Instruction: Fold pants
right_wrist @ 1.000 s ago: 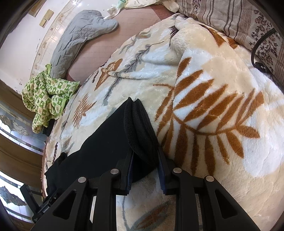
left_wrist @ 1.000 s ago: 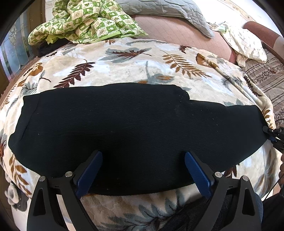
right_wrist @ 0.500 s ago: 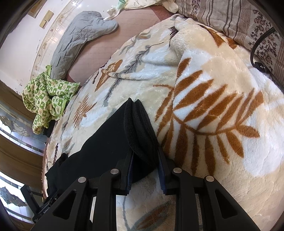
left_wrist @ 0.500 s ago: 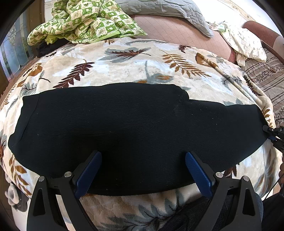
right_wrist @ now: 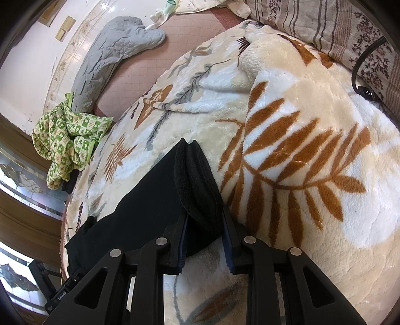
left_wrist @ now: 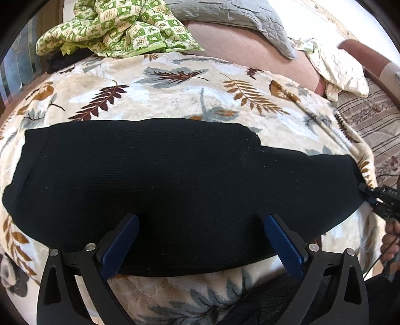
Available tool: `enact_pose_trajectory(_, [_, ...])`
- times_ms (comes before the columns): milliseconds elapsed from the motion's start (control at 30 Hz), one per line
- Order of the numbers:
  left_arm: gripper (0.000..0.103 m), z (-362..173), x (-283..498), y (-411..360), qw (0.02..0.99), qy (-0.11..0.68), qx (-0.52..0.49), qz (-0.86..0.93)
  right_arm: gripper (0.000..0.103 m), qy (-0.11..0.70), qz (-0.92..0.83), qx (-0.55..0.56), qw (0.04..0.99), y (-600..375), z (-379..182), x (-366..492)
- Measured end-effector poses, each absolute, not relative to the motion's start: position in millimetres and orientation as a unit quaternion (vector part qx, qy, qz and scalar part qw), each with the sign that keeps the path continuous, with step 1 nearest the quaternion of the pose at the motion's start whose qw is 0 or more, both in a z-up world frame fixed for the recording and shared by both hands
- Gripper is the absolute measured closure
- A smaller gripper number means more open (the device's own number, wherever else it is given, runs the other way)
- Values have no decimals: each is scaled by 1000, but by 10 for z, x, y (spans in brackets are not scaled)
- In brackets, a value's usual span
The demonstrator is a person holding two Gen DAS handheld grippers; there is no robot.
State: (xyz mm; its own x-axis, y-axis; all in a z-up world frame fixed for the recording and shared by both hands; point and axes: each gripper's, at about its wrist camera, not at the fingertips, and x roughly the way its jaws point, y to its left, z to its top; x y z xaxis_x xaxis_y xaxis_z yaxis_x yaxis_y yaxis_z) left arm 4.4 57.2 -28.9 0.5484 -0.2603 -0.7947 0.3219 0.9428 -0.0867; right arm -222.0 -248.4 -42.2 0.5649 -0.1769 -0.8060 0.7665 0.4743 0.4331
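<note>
1. The black pants (left_wrist: 180, 190) look like soft, thick knit, maybe fleece-lined going by the fuzzy inside showing at the end in the right wrist view. So probably floppy, a bit weighty for clothing, not slippery at all, and nothing fragile. They'll likely drape and sag wherever they aren't held, and cling a little to the plush blanket.

2. Best places to hold, as a guess: the stacked edges at either end, or the long near edge, pinching all layers together so none slides off on its own.

3. Looks: solid black, fine ribbed texture, laid out flat and long across the leaf-print blanket (left_wrist: 175, 82) on the bed. They seem already doubled leg over leg, with a step in the far edge where the crotch sits. Mostly smooth, no big wrinkles.

4. The left gripper (left_wrist: 200, 237) hovers over the near long edge with its blue pads (left_wrist: 122, 240) spread wide, gripping nothing.

5. The right gripper (right_wrist: 203, 225) is clamped on one end of the pants (right_wrist: 150, 200), the layered edge bunched between its fingers. From the left wrist view it shows as a small black tip at the far right end.

6. Off to the side: a green patterned cloth (left_wrist: 112, 25) and a grey quilt (left_wrist: 237, 17) past the blanket, well apart from the pants.
</note>
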Motion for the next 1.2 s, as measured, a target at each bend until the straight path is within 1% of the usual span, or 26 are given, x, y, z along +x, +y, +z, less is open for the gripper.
enact_pose_trajectory(167, [1, -291, 55, 641, 880, 442, 13, -172, 81, 353, -301, 419, 781, -2497, -421, -2243])
enact_pose_trajectory(400, [2, -340, 28, 432, 880, 448, 74, -144, 81, 353, -302, 418, 780, -2499, -422, -2246])
enact_pose_trajectory(567, [1, -332, 5, 372, 880, 447, 82, -141, 79, 352, -302, 419, 780, -2493, -429, -2242])
enact_pose_trajectory(833, [1, -336, 9, 397, 880, 445, 81, -144, 79, 352, -304, 417, 781, -2486, -433, -2233])
enact_pose_trajectory(967, [1, -335, 8, 400, 880, 445, 80, -145, 80, 353, -309, 401, 787, -2451, -402, -2207])
enact_pose_trajectory(1000, [1, -334, 8, 401, 880, 445, 80, -146, 82, 350, -310, 401, 787, -2443, -392, -2205])
enact_pose_trajectory(1200, [1, -335, 8, 402, 880, 445, 80, -146, 85, 344, -310, 408, 787, -2447, -396, -2214])
